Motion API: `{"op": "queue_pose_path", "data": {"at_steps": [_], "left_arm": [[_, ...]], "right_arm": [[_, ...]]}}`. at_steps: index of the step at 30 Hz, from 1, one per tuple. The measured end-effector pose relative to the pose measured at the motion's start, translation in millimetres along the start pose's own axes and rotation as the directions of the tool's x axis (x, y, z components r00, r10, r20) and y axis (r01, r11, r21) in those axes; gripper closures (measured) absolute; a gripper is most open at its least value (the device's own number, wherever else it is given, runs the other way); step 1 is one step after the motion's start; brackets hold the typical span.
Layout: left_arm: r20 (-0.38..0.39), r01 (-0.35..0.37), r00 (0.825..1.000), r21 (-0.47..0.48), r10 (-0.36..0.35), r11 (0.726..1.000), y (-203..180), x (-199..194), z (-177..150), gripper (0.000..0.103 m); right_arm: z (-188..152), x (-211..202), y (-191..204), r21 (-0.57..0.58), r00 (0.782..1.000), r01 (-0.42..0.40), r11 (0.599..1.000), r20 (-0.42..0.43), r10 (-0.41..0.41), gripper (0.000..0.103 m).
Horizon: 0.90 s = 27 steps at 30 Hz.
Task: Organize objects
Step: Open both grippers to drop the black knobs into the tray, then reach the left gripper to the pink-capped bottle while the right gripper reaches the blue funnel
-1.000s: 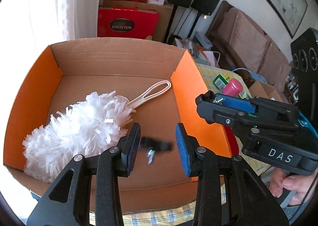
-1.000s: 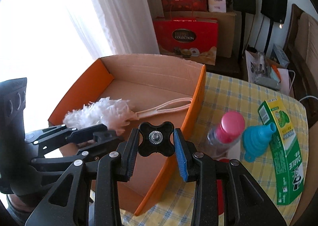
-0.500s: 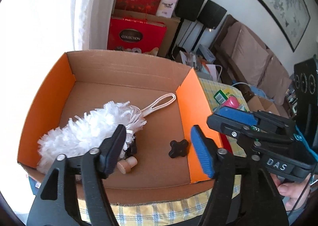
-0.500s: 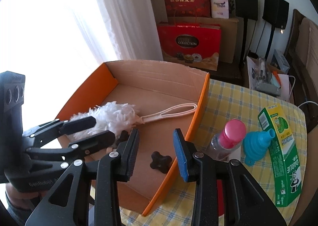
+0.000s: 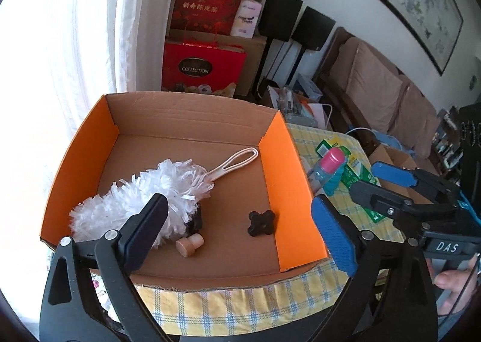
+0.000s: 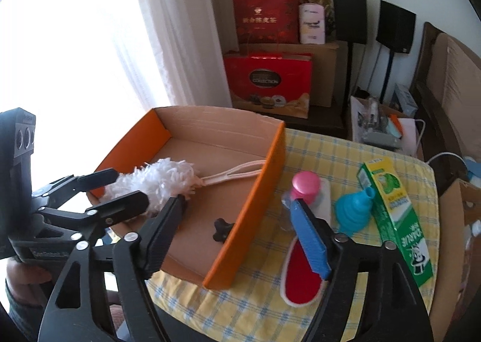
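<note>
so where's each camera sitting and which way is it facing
Left wrist: on the left gripper, angled down into the cardboard box; own jaws opening and empty, right gripper at its right.
Right wrist: on the right gripper, over the box's right wall and the checked tablecloth; own jaws opening and empty, left gripper at its left.
Shared: box, white duster, black knob.

Left gripper (image 5: 237, 229): lower centre of frame, jaws opening, nothing between them. Right gripper (image 6: 239, 235): lower centre, jaws opening, empty. Hand (image 5: 454, 283) at lower right grips the right gripper's handle.
</note>
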State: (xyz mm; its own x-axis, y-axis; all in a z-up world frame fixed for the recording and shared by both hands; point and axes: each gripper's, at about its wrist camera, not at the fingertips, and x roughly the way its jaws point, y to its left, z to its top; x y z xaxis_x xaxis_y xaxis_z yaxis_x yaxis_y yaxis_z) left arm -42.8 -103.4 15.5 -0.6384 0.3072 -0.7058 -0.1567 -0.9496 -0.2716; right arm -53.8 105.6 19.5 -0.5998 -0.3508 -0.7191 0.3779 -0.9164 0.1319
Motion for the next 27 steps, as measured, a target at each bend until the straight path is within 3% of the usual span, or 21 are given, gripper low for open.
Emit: {"op": "queue_pose_path", "data": {"at_steps": [4,11,21,27], "left_arm": [[0.004,-0.001,1.000,0.014,0.001,1.000,-8.1,-2.5,-0.6,0.003],[0.012,0.004,1.000,0.029,-0.005,1.000,-22.8,-5.1,-0.8,0.000],[0.009,0.027,1.000,0.091,-0.028,0.995,-60.0,6.2,5.8,0.000],[-0.041,0.070,0.997,0.142,-0.065,0.987,-89.8,31.5,15.8,0.000]], "right_arm": [[-5.6,-7.0,-10.1,0.012,0.999,0.037,0.999,0.001,-0.037,0.019],[-14.4,-20.8,-35.4,0.061,0.998,0.065,0.996,0.022,-0.066,0.002],[-22.9,-40.3,-81.2,0.128,0.990,0.132,0.983,0.035,-0.138,0.001],[-27.7,-47.0,-107.4,0.152,0.983,0.176,0.973,0.028,-0.182,0.001]]}}
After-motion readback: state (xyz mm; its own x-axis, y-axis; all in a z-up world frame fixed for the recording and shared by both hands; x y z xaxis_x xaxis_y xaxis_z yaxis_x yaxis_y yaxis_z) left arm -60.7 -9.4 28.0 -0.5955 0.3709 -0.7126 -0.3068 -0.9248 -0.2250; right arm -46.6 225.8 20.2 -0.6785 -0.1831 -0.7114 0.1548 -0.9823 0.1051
